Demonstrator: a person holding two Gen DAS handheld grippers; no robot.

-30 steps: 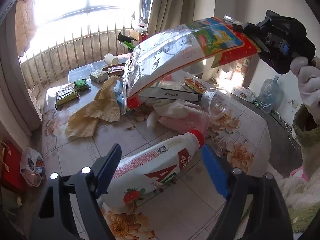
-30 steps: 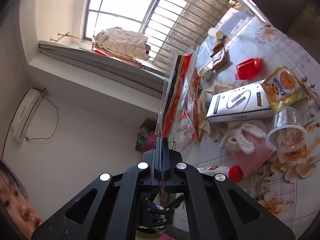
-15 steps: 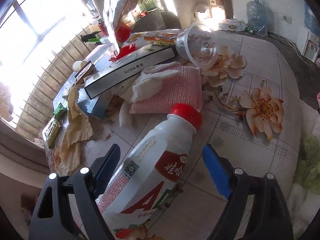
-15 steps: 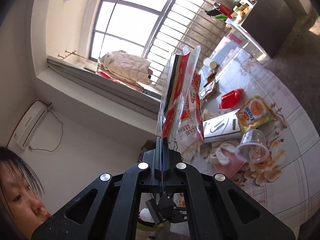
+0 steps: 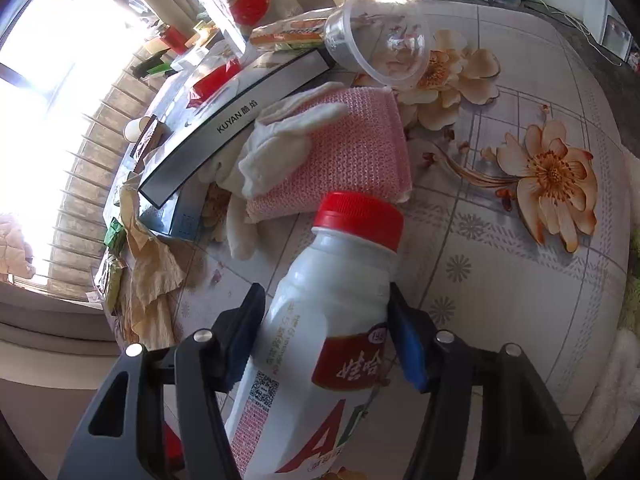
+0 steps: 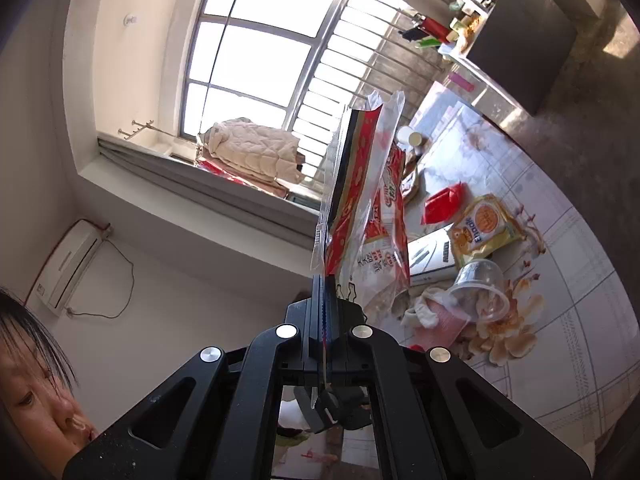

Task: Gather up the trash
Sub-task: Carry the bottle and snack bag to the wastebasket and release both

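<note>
Trash for us now is the white bottle (image 5: 320, 344), lying on the near table (image 5: 520, 280): rigid, smooth, likely light, best gripped mid-body. Our left gripper (image 5: 324, 320) has narrowed from wide open to touching its sides. Our right gripper (image 6: 325, 292), clamped tight, still holds the snack bag (image 6: 360, 216) aloft.

Black gripper (image 5: 326, 312) frames, silver screws, blue pads (image 5: 410, 354).

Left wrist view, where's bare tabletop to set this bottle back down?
Bare tablecloth lies right of the bottle, below the orange flower print. Beyond the cap it is crowded: pink cloth, white glove, box, plastic cup.
</note>
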